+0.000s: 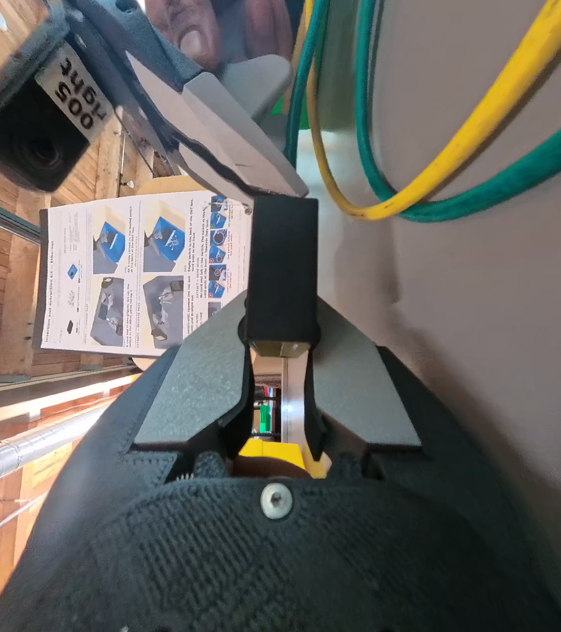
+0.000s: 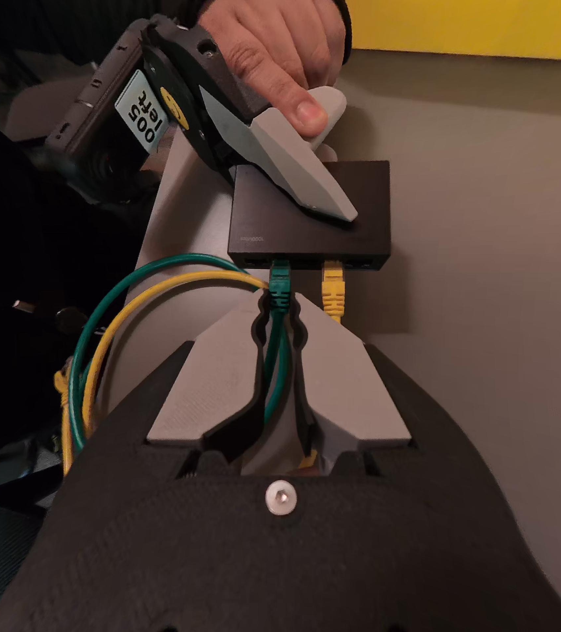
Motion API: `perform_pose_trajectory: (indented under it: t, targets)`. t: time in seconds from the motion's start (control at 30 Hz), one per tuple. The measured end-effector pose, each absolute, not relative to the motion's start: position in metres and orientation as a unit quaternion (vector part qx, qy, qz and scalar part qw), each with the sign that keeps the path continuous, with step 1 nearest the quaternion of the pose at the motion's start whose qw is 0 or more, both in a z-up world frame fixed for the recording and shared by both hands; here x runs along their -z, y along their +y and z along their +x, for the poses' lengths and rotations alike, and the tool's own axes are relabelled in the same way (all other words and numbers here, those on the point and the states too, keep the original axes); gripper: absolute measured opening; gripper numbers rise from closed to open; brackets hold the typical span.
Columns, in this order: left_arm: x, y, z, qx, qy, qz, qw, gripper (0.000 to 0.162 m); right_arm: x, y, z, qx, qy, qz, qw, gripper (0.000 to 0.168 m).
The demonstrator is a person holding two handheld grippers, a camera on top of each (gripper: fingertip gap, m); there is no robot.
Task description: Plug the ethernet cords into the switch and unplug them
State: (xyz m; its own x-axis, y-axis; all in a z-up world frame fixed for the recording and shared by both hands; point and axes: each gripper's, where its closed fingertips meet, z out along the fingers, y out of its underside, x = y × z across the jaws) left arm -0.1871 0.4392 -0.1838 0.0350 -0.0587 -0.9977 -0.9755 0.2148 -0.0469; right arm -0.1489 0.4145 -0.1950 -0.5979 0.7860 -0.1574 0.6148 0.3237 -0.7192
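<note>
A black switch (image 1: 282,266) is held between my left gripper's (image 1: 280,319) fingers, which are shut on its rear end. In the right wrist view the switch (image 2: 306,239) is above the grey table, with the left gripper (image 2: 340,213) gripping it from above. A green plug (image 2: 279,280) and a yellow plug (image 2: 333,290) sit in its front ports. My right gripper (image 2: 280,302) is closed around the green plug's boot; it also shows in the left wrist view (image 1: 272,186) at the switch's far end. The green cord (image 1: 477,201) and yellow cord (image 1: 443,164) loop away.
A grey table (image 2: 477,239) lies under the switch, with a yellow wall (image 2: 477,27) behind. A person's hand (image 2: 282,58) holds the left gripper. A loose yellow plug (image 2: 62,383) hangs at the left. A printed instruction sheet (image 1: 118,273) and a metal rack pole (image 1: 15,451) stand beyond. Across from one pair of fingers to the other is roughly 5 cm.
</note>
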Motion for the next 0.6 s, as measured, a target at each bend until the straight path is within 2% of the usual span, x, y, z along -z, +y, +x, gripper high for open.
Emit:
perform_pose_trajectory:
  t: [0.07,0.27,0.43,0.6]
  targets:
    - [0.186,0.443,-0.185,-0.431,0.561,-0.459,0.538,0.028,0.200,0.418,-0.145,-0.371,-0.812,-0.441,0.092,0.008]
    - [0.177,0.451,-0.188,-0.454,0.541,-0.453,0.544,0.027,0.181,0.443,-0.133,-0.339,-0.806,-0.468,0.129,0.014]
    - [0.165,0.466,-0.217,-0.490,0.471,-0.508,0.530,0.027,0.134,0.462,-0.133,-0.448,-0.734,-0.479,0.177,0.021]
    - [0.179,0.475,-0.246,-0.484,0.424,-0.590,0.488,0.028,0.125,0.484,-0.153,-0.467,-0.678,-0.515,0.239,0.026]
